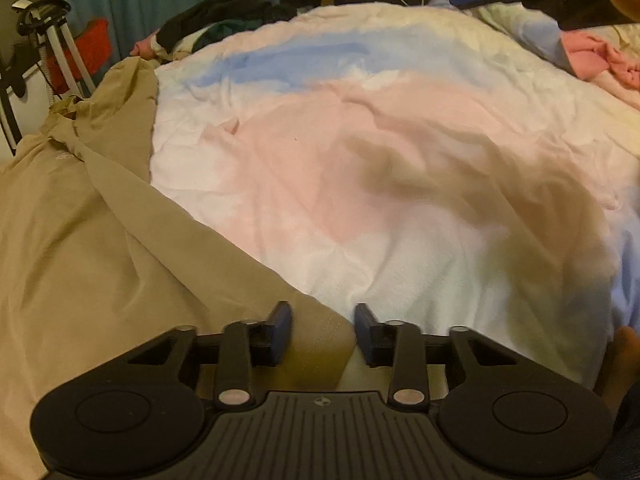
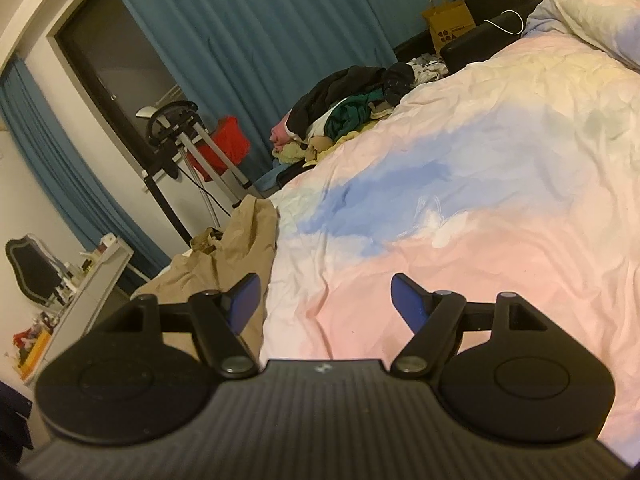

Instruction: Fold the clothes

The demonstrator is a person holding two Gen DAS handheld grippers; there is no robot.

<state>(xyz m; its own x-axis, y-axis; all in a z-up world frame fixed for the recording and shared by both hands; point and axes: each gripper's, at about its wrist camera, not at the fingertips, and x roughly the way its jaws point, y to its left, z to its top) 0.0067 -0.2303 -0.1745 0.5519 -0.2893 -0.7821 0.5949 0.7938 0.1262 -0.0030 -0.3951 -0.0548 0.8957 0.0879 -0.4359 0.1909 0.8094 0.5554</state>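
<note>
left wrist view: one tan garment [image 1: 80,220], one left tool [image 1: 323,334] around its hem

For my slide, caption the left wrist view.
Left gripper straddles a tan garment's hem on a pastel duvet, pads not yet pressing.

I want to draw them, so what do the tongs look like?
Both are black plastic. The left tongs and right tongs each have two blue pads on jointed black arms with silvery pins, two round black discs, and a ridged dark grey plate with a small round mark. No cables show.
</note>
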